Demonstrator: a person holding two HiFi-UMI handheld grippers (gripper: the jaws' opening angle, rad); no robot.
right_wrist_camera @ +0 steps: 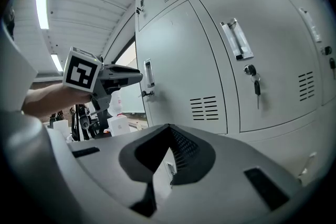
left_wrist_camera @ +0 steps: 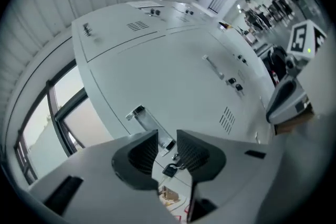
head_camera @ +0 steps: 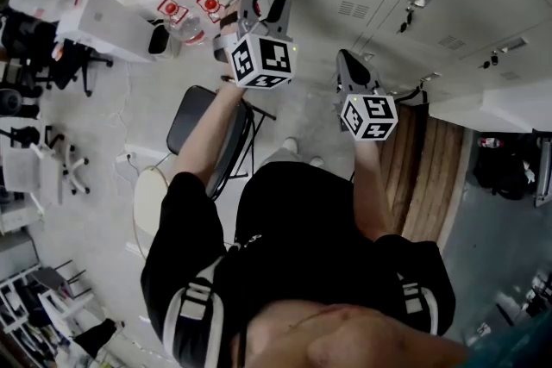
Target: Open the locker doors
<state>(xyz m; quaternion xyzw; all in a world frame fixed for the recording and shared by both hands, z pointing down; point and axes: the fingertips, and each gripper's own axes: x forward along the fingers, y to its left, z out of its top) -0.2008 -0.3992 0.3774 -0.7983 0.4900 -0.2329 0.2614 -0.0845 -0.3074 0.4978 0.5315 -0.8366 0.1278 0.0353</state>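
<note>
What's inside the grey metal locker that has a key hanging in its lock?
Its contents are hidden: the grey metal locker door is shut. Only its outside shows: a silver bar handle, the key in the lock, and vent slits.
</note>
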